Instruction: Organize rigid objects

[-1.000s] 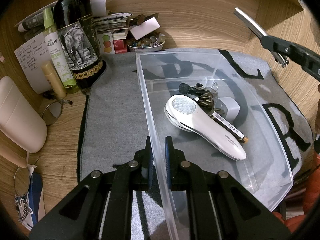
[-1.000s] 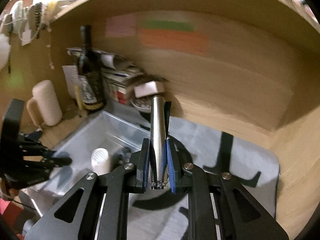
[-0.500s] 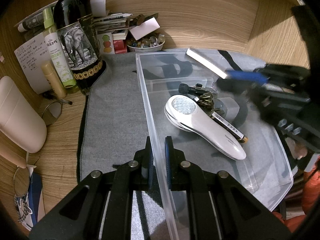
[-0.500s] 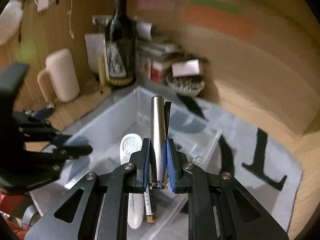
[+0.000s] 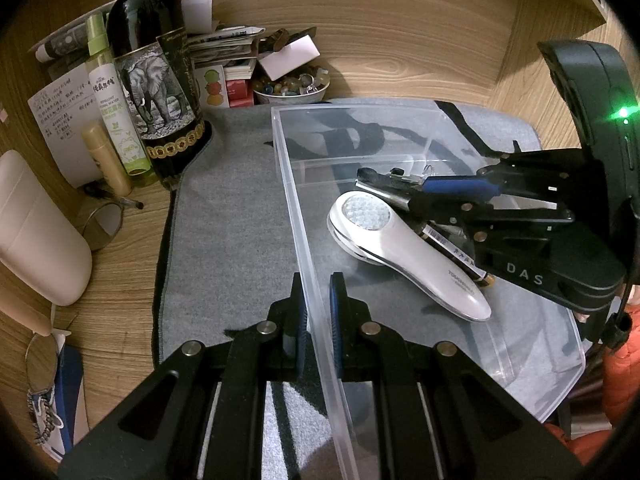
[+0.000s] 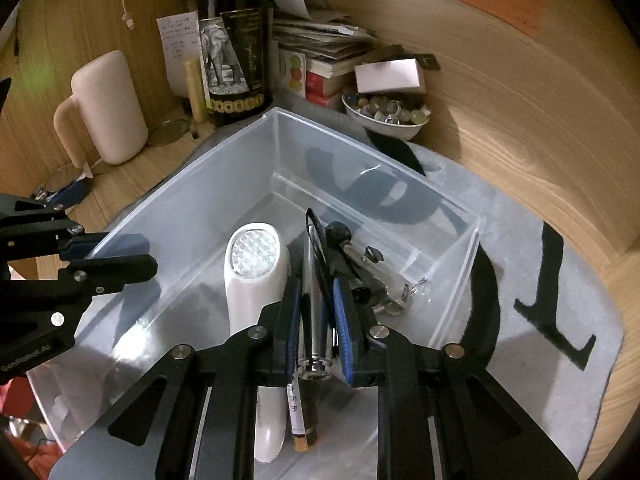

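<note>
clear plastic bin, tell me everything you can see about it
The clear plastic bin is a rectangular, translucent tub with thin upright walls, open-topped, resting on a grey mat. Inside lie a white handheld device, a pen and small dark and metal items. The left tongs straddle its near wall. The right tongs reach inside, parted around a silver metal cylinder.
</note>
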A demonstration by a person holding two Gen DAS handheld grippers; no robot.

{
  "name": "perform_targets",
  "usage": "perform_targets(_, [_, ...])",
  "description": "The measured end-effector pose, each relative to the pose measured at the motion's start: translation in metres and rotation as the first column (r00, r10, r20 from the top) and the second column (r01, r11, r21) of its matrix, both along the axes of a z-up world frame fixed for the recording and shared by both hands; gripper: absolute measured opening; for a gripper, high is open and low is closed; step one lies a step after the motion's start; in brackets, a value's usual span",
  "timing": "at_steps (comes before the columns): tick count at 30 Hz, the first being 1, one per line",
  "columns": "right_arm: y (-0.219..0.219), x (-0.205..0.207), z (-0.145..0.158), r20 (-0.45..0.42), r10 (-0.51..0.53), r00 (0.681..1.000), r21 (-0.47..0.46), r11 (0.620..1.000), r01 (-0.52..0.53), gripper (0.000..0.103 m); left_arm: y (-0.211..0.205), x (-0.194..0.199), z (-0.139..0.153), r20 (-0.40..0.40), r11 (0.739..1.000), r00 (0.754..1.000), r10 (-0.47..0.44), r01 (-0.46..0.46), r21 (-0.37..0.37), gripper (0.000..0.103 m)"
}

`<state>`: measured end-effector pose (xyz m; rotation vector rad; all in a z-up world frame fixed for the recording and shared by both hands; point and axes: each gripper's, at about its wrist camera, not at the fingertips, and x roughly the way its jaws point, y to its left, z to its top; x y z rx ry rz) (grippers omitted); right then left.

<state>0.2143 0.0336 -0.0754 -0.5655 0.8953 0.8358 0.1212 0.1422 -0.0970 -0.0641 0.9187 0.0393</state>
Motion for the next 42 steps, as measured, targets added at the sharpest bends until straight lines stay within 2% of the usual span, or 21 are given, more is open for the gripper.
perform_targets(2, [0.0,0.0,0.0,0.007,-0.002,1.0,-0.004,1.0,0.002,0.016,0.0,0.0,0.0,-0.001,1.0,1.0,0.0,0.0,0.001,0.01])
perform_targets(4, [0.0,0.0,0.001,0.009,-0.005,1.0,-0.007,1.0,0.005,0.021,0.0,0.0,0.0,-0.001,1.0,1.0,0.0,0.0,0.0,0.01])
perform_targets(6, [-0.004,0.0,0.004,0.012,-0.009,1.0,0.006,1.0,0.009,0.035,0.0,0.0,0.0,-0.001,1.0,1.0,0.0,0.0,0.0,0.01])
perform_targets(13, [-0.02,-0.009,0.026,0.057,-0.026,0.998,0.077,0.997,0.022,0.052,0.0,0.001,-0.001,-0.008,1.0,1.0,0.005,-0.005,0.007,0.01])
perform_targets(17, [-0.031,-0.016,0.039,0.088,-0.04,0.995,0.118,0.993,0.03,0.065,-0.003,0.003,0.0,-0.017,1.0,1.0,0.008,-0.008,0.012,0.01])
perform_targets(22, [-0.048,-0.024,0.053,0.121,-0.06,0.991,0.157,0.987,0.04,0.069,-0.006,-0.001,0.009,0.001,0.999,1.0,0.019,-0.019,0.037,0.012])
perform_targets(24, [-0.056,-0.027,0.059,0.135,-0.074,0.988,0.179,0.983,0.049,0.078,-0.006,-0.005,0.016,0.022,0.999,0.999,0.024,-0.025,0.03,0.027])
perform_targets(27, [-0.068,-0.032,0.068,0.151,-0.093,0.984,0.209,0.976,0.06,0.079,-0.009,-0.013,0.031,0.076,0.999,0.997,0.034,-0.036,0.03,0.042])
perform_targets(31, [-0.083,-0.042,0.078,0.177,-0.118,0.977,0.246,0.967,0.072,0.083,-0.02,-0.026,0.055,0.159,0.999,0.987,0.025,-0.032,0.038,0.053])
perform_targets(33, [-0.09,-0.048,0.084,0.196,-0.132,0.972,0.259,0.963,0.079,0.084,-0.026,-0.034,0.065,0.207,0.999,0.978,0.023,-0.032,0.039,0.064])
perform_targets(37, [-0.106,-0.059,0.093,0.231,-0.162,0.959,0.291,0.952,0.09,0.09,-0.042,-0.054,0.082,0.315,0.998,0.949,0.013,-0.032,0.054,0.07])
perform_targets(42, [-0.127,-0.078,0.105,0.298,-0.215,0.93,0.335,0.936,0.109,0.103,-0.06,-0.081,0.095,0.45,0.998,0.893,0.008,-0.038,0.056,0.089])
